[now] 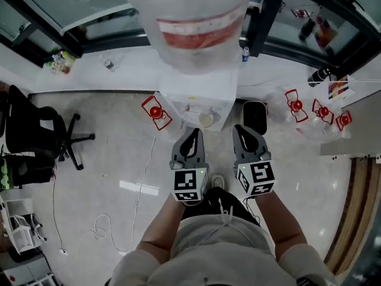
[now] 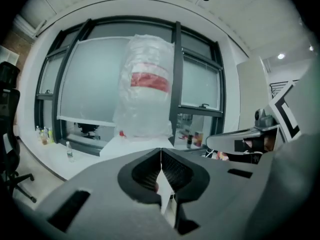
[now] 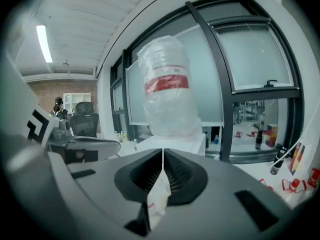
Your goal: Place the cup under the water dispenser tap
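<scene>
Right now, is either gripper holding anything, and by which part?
Nothing is held: the left gripper and the right gripper are both shut and empty.

**Grey grippers, pale shirt**

The left gripper (image 1: 193, 131) and right gripper (image 1: 240, 127) have grey shells and black ribbed fingers (image 2: 175, 171). Each carries a white cube (image 1: 189, 185) with black square markers and a small green light. The person wears a light short-sleeved shirt (image 1: 220, 246) and dark shorts (image 1: 205, 206) with a white drawstring (image 1: 225, 210).
</scene>
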Tool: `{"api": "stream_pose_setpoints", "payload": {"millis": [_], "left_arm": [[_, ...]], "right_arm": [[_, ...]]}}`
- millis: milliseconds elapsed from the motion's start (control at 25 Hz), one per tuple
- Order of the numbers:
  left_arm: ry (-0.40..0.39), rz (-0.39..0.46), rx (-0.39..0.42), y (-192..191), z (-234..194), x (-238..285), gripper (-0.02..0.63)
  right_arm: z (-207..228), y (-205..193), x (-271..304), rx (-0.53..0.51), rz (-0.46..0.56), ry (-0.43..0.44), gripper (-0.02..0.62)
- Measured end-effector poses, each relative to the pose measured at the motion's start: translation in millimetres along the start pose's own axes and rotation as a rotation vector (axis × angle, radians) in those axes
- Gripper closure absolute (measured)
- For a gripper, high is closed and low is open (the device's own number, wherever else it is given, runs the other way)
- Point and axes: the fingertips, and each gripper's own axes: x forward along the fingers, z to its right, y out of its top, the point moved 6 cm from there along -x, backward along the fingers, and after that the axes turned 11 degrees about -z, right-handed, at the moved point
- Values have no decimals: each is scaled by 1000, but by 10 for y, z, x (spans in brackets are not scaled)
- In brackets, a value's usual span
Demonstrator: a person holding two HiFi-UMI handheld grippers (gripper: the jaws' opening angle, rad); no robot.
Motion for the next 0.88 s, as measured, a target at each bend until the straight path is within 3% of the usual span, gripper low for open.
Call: {"api": "stream_pose_setpoints", "payload": {"millis": [200, 560, 880], "left_arm": [[4, 104, 49, 573, 109, -156, 586], [17, 311, 104, 1417, 210, -663, 586], [18, 348, 95, 1623, 181, -854, 586]], "right_arm": [[-13, 521, -249, -95, 100, 0, 566], [-90, 1087, -654, -107, 244, 4, 566], [-78, 1293, -817, -119, 289, 0, 568]]}}
